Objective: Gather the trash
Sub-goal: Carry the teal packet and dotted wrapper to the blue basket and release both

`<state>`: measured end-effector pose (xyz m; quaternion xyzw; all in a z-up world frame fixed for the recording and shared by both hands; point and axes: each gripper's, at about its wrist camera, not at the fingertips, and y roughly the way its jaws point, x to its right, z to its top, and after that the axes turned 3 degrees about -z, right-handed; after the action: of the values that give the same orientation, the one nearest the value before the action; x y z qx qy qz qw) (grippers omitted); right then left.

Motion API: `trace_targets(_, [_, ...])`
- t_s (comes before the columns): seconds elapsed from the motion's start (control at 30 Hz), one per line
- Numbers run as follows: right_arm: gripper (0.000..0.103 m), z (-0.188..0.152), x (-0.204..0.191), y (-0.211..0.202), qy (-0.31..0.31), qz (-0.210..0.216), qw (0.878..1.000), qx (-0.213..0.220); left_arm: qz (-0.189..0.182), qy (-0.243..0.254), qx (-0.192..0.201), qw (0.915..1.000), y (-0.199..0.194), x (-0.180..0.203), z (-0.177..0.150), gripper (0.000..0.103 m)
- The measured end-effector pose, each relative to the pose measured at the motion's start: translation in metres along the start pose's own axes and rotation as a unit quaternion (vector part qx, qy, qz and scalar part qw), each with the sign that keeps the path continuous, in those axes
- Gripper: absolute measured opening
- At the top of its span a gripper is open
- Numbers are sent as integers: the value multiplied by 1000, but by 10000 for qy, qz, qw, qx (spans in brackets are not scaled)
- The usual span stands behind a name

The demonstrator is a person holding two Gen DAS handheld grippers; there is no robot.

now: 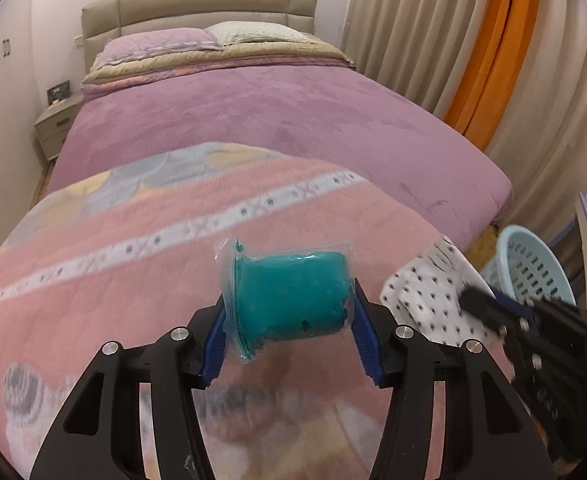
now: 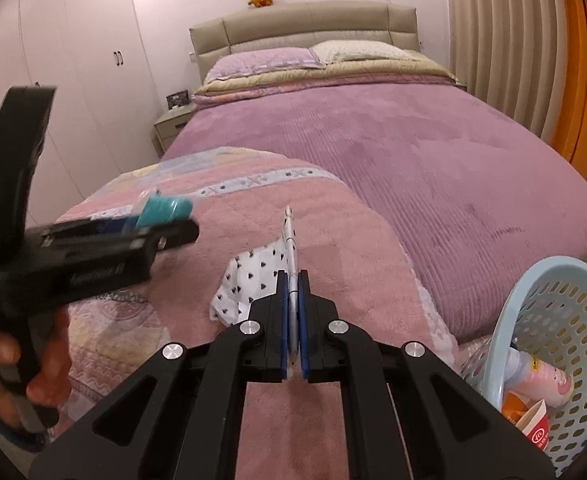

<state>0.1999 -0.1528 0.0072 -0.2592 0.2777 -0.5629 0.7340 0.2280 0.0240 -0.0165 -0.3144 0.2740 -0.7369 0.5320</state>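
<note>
Your left tongs (image 1: 289, 320) pinch the teal wrapped cup (image 1: 293, 292), while your right tongs (image 2: 292, 300), at its 3 o'clock, pinch the spotted wrapper (image 2: 249, 280).

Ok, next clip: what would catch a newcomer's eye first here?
Probably the teal packet in clear wrap, clamped between the left gripper pads above the pink blanket. Next, the right gripper shut on a white dotted wrapper at the foot of the bed. Then the pale blue basket at the bed's right, already holding trash.
</note>
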Motion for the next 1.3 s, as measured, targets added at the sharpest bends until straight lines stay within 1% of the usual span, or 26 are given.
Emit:
trace_targets(0.1, [3,-5,6,-7,176,77,9994,-276,-15,102,-89,9999,-17,12,-17,52])
trace_targets(0.13, [3,-8,11,-13,287,181,9989,-328,-14,115,-106,9999,-21,15,-22,52])
trace_targets(0.17, [3,-11,15,-19,369,263,9984,-330,-52,119,-105,9999,-24,17,-26,52])
trace_targets(0.23, [3,-17,21,-32,416,219,9984,-323,-161,162,-78,9997,-32,26,-36,52])
trace_targets(0.3, [3,-21,29,-52,476,216,9983,-253,-196,242,-53,9995,-39,37,-45,52])
trace_targets(0.37, [3,-24,34,-66,528,216,9982,-178,-315,297,-10,9991,-45,52,-51,52])
trace_targets(0.47, [3,-27,46,-89,596,105,9982,6,-497,408,44,9979,-50,78,-56,52])
trace_targets(0.6, [3,-31,70,-113,748,-143,9969,177,-683,641,112,9955,-53,114,-55,52])
trace_targets(0.67, [3,-32,90,-127,887,-369,9949,304,-809,755,168,9937,-53,132,-51,52])
trace_targets(0.8, [3,-37,129,-146,1178,-934,9878,409,-1077,947,177,9895,-41,174,-40,52])
trace_targets(0.83, [3,-38,134,-147,1220,-991,9868,403,-1100,996,166,9888,-38,182,-38,52])
trace_targets(0.9, [3,-43,153,-150,1342,-1257,9825,308,-1200,1145,109,9861,-26,206,-34,52])
trace_targets(0.93, [3,-48,165,-149,1414,-1498,9783,216,-1245,1179,78,9852,-21,213,-32,52])
trace_targets(1.03, [3,-55,181,-150,1598,-1561,9746,139,-1348,1268,-19,9827,0,239,-26,52])
trace_targets(1.13, [3,-60,198,-150,1730,-1637,9712,95,-1415,1307,-81,9812,14,256,-21,53])
trace_targets(1.2, [3,-63,205,-149,1781,-1696,9693,74,-1453,1286,-105,9809,20,261,-20,61])
trace_targets(1.23, [4,-66,209,-148,1834,-1605,9698,25,-1489,1247,-129,9809,24,262,-19,69])
trace_targets(1.3, [4,-68,217,-147,1867,-1565,9699,-15,-1562,1165,-133,9807,27,260,-19,69])
